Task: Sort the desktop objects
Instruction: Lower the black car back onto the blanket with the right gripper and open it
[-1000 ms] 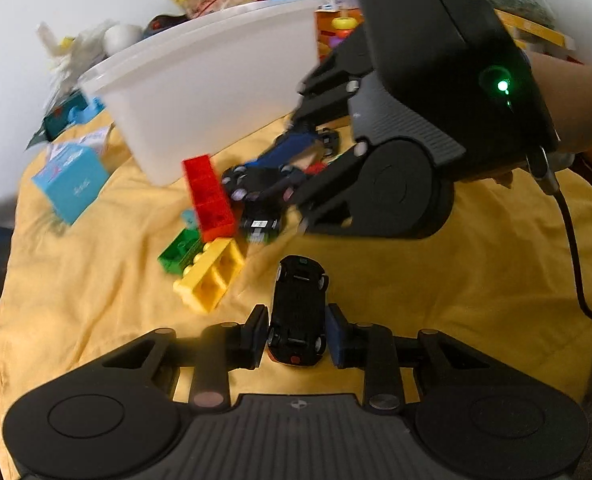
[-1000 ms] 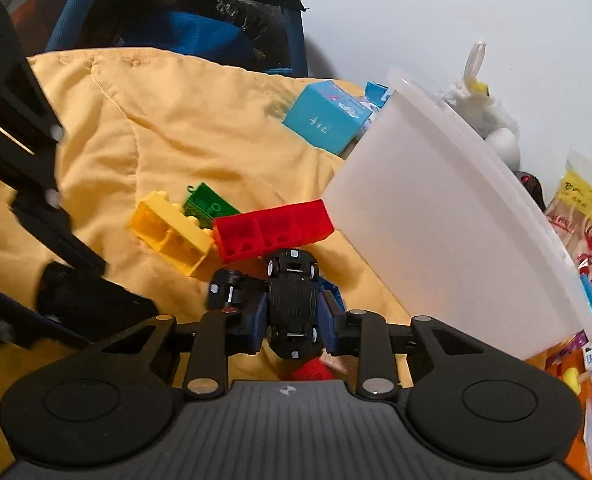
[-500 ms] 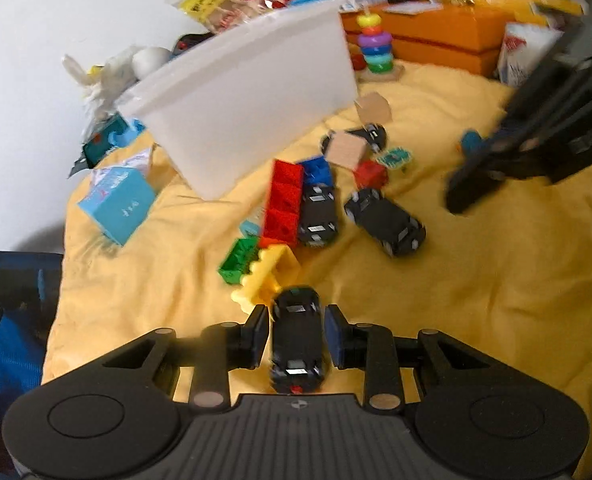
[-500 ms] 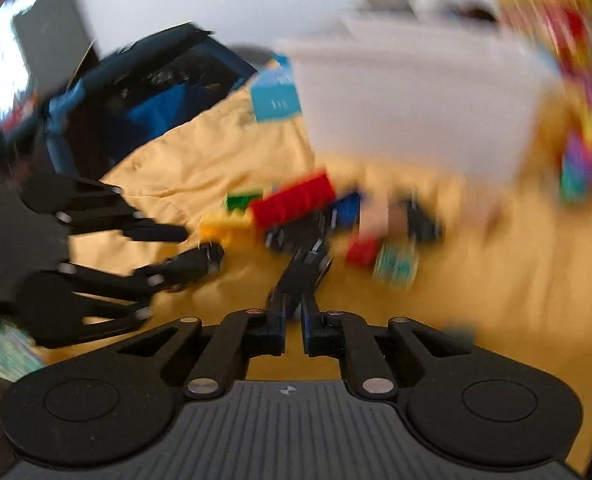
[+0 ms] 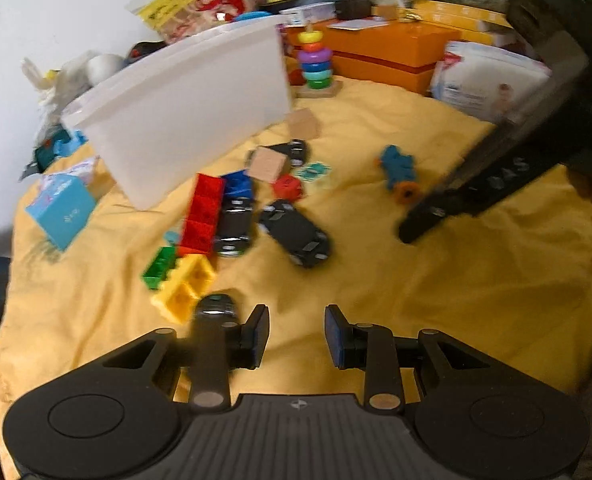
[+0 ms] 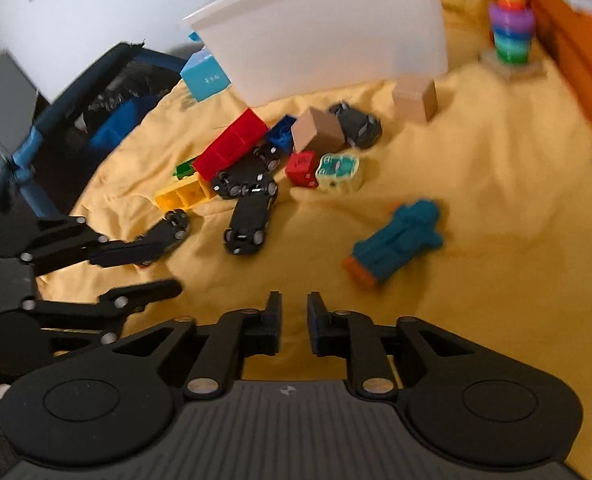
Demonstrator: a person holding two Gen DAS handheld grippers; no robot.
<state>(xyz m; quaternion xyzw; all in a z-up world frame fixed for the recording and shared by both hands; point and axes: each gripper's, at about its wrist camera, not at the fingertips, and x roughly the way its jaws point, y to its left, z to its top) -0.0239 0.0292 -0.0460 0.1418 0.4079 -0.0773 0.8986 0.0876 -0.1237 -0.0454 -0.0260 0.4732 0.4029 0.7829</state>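
Looking down my left tool (image 5: 296, 332), I see its two fingers partly apart with nothing between them. A little black car (image 5: 216, 306) sits just outside the left finger, right beside the yellow brick (image 5: 184, 292), so I am not holding it. My right tool (image 6: 295, 316) has only a thin gap, its fingers are opening, and nothing is in it either. Two more black cars (image 5: 296, 232) lie in the middle of the yellow cloth (image 5: 456, 300), close to the red brick (image 5: 204, 216). The big white tub (image 5: 184, 120) stands behind the pile, and I think the toys should go in there. A toy car looks light and hard, with a smooth shiny top and wheels that roll, so it could slip or scoot away. I think the best place to pinch it is across its two flat sides, in the middle between the wheels, not on the roof.
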